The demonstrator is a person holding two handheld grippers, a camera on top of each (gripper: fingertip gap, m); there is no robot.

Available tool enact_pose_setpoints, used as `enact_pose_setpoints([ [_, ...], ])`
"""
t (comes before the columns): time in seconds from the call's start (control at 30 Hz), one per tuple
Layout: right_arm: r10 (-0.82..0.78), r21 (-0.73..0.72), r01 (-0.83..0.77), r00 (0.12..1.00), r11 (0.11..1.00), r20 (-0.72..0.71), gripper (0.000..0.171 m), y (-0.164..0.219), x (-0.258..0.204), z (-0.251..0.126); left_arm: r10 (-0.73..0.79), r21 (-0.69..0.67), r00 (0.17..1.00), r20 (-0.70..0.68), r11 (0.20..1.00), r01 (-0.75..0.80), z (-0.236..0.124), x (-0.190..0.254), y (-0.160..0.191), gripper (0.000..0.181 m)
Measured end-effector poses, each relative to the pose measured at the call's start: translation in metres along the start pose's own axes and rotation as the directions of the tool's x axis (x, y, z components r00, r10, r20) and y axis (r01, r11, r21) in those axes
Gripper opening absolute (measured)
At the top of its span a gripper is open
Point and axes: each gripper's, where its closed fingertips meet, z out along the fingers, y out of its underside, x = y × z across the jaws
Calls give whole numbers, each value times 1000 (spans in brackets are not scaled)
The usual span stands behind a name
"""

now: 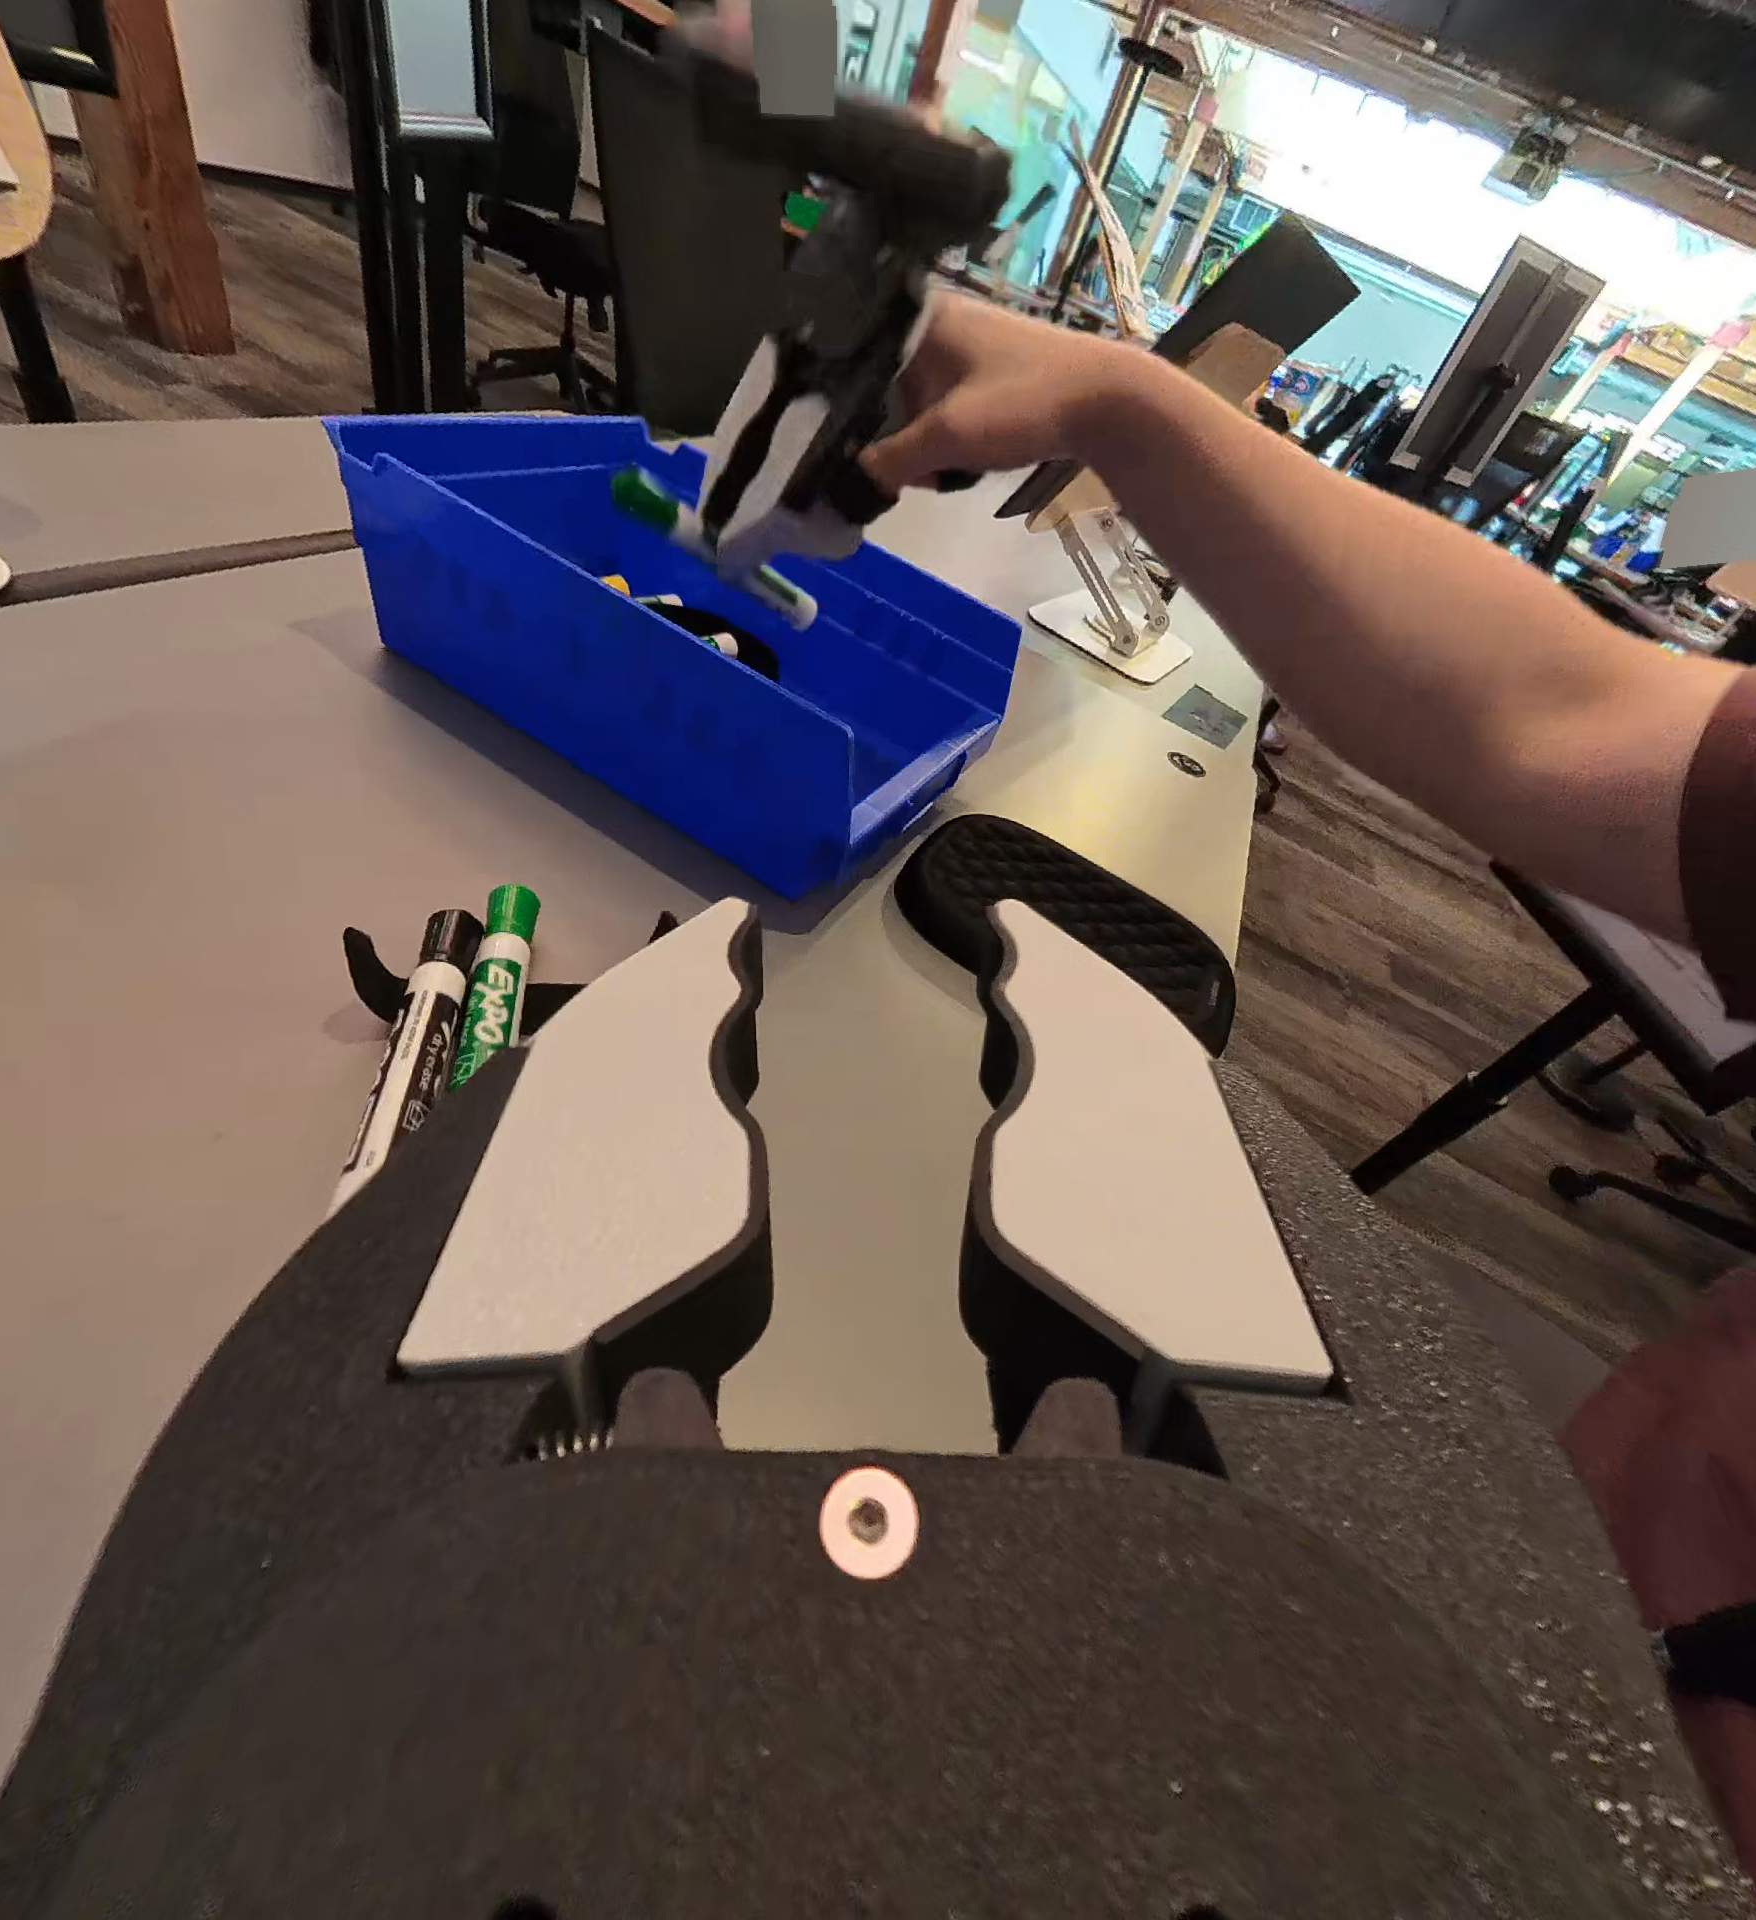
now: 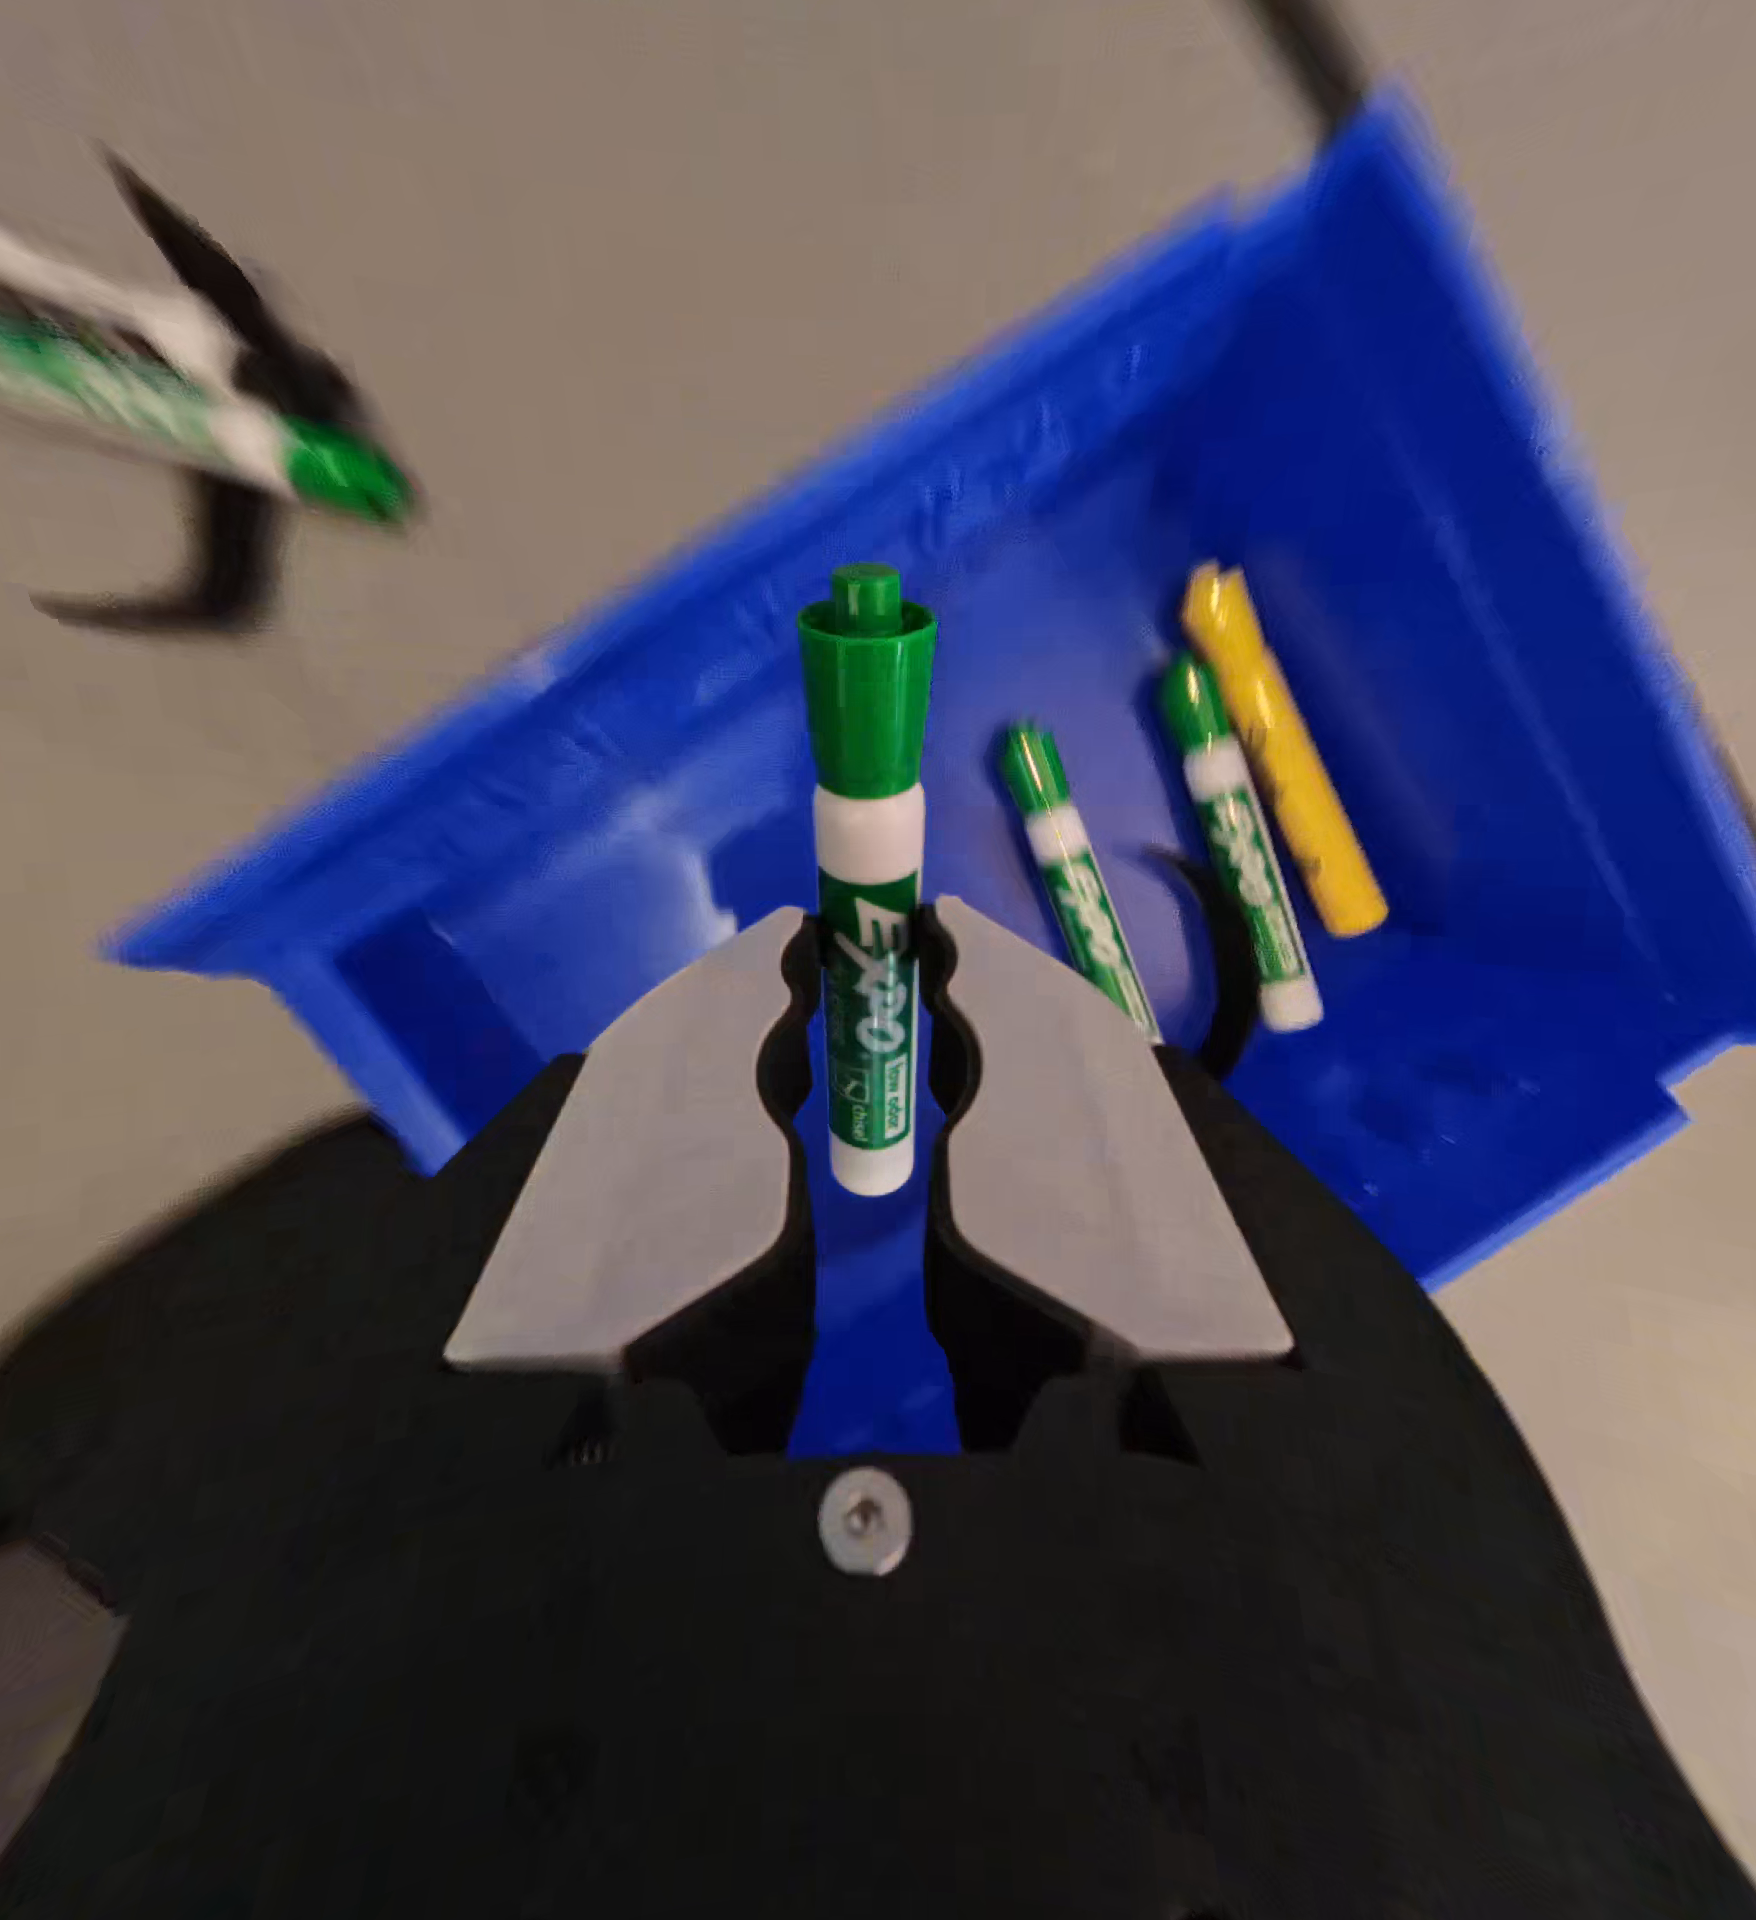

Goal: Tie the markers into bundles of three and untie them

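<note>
**Green marker gripped over the bin**

Centrally in the right wrist view, a green marker (image 2: pixel 866 883) is clenched in the right tongs (image 2: pixel 869 914) above the blue bin (image 2: pixel 1476 520), where two green markers (image 2: pixel 1232 842) and a yellow one (image 2: pixel 1284 748) lie. Left tongs (image 1: pixel 869 914) stand released over the table (image 1: pixel 126 831), lower centre, beside a black marker (image 1: pixel 417 1029) at left.

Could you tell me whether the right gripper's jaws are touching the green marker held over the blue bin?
Touching. The right wrist view shows the right gripper with its jaws closed against both sides of the green marker, holding it above the blue bin.
</note>
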Motion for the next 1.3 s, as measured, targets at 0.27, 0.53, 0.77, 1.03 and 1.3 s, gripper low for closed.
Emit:
enact_pose_setpoints([
  [0.27, -271, -351, 242, 962, 905, -35, 21, 44, 38, 82, 13, -64, 997, 70, 998, -8, -20, -12, 17, 36],
  [0.53, -145, 76, 163, 969, 984, -200, 37, -3, 35, 28, 147, -408, 965, 217, 912, -47, 7, -72, 74, 35],
  [0.77, -82, 513, 194, 969, 836, -232, 36, -48, -62, -67, 352, -661, 907, 232, 741, -118, 63, -115, 100, 32],
  [1.03, -46, 636, 86, 996, 767, -78, 35, -34, -135, -71, 234, -702, 928, 288, 711, 39, 72, -122, 117, 19],
  [1.3, 67, 674, -268, 949, 688, 310, 27, -50, -185, -37, 22, -491, 960, 278, 863, 122, 62, -104, 85, 18],
])
